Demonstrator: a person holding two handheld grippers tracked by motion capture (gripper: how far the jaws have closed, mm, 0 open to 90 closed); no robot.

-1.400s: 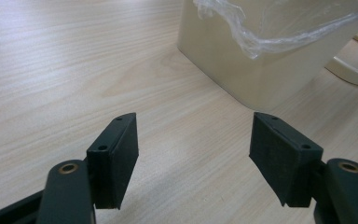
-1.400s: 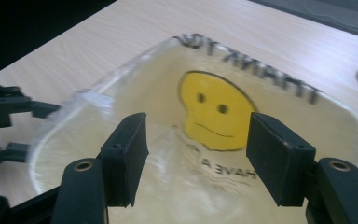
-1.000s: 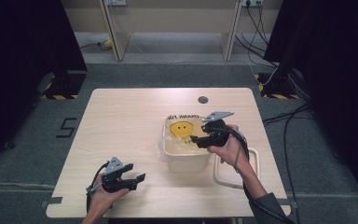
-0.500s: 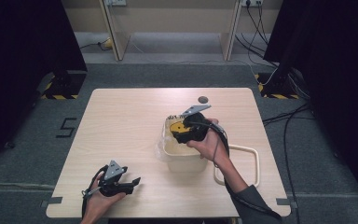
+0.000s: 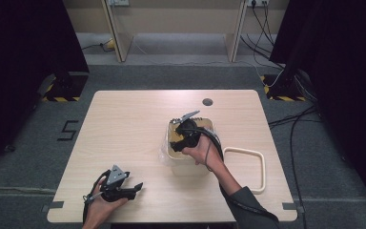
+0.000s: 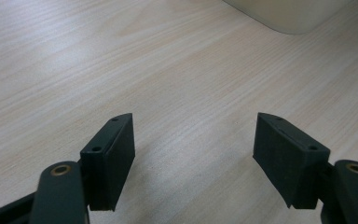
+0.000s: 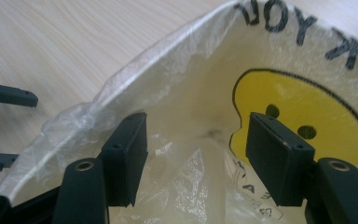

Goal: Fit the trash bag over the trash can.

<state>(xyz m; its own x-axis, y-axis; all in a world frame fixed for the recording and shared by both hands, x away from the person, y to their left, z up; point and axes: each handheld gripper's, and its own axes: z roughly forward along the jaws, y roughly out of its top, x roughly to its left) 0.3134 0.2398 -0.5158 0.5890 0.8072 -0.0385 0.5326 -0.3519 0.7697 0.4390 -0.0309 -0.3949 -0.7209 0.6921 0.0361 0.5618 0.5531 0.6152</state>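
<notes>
The right tongs hang over the bin, jaws apart and just now narrowing, nothing pinched; the plastic bag lining it lies directly below them, right of the worktop's middle. The left tongs, wide and empty, rest near the front edge.

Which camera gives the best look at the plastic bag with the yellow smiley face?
The right gripper view: the plastic bag is close, with smiley, black lettering and crinkled film clear. The high view shows it small, lining the bin, partly behind the right gripper. The left gripper view shows the bin's corner.
</notes>
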